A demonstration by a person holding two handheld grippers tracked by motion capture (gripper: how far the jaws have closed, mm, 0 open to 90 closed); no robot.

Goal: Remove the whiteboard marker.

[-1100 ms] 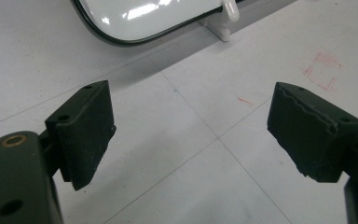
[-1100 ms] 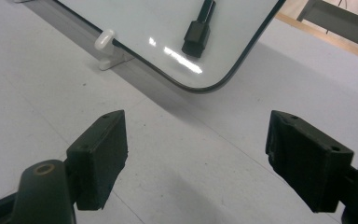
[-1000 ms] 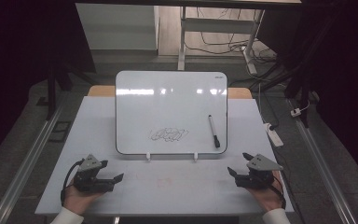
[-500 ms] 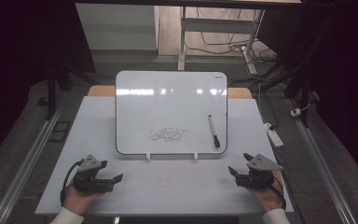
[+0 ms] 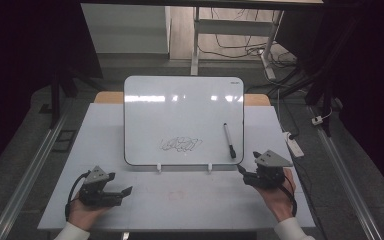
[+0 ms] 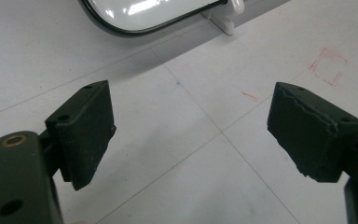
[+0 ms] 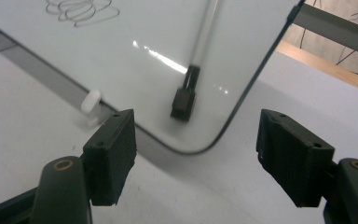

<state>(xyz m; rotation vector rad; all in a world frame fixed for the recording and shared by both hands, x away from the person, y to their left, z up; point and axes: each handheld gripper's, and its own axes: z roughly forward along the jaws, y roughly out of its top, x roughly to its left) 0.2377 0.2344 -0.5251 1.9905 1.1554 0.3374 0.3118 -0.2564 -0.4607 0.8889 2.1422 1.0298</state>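
Whiteboard (image 5: pixel 183 120) on pale table (image 5: pixel 190 200); dark room; both grippers' fingers released, empty.

place: lab recording bay | evidence: dark curtains, floor rails (image 5: pixel 25 182), loose cables (image 5: pixel 240 47) (power strip (image 5: pixel 295 146) too)

Dark room, grey floor (image 5: pixel 30 150), cables (image 5: pixel 230 50)

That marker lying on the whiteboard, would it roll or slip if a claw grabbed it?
The marker looks round and slim, so it may roll on the glossy, tilted whiteboard. It seems stiff and light. The right claw, open close by, could probably pinch it, though it may slip.
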